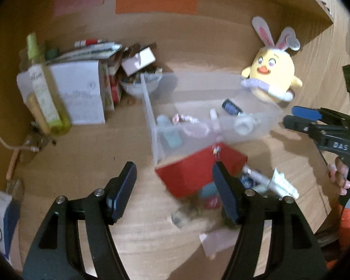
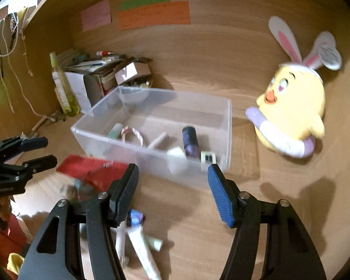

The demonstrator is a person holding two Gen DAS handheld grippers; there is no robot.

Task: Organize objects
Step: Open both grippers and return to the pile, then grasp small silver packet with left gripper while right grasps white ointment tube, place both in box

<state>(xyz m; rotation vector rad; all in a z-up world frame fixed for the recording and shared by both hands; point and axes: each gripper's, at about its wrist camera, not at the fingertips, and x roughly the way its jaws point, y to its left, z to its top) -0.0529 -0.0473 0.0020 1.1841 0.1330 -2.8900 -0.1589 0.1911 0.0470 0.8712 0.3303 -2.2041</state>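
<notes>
A clear plastic bin [image 1: 149, 116] [image 2: 228, 126] stands on the wooden desk and holds several small items: a dark tube [image 2: 190, 141], a white tube, a bracelet, a teal bottle. In front of it lies a red box [image 1: 193, 172] [image 2: 93, 170] among loose tubes [image 1: 270, 182] [image 2: 140, 245] and small clutter. My left gripper [image 1: 174, 166] hovers open above the red box, nothing between its fingers. My right gripper [image 2: 173, 166] is open before the bin's front wall, also empty. Each gripper shows in the other's view: right gripper [image 1: 291, 116], left gripper [image 2: 49, 149].
A yellow chick plush with rabbit ears [image 1: 273, 74] [image 2: 294, 116] sits to the right of the bin. Boxes, papers and a green bottle [image 1: 42, 86] are piled at back left. Coloured notes [image 1: 156, 2] hang on the back wall. A hand [image 1: 340, 175] holds the right gripper.
</notes>
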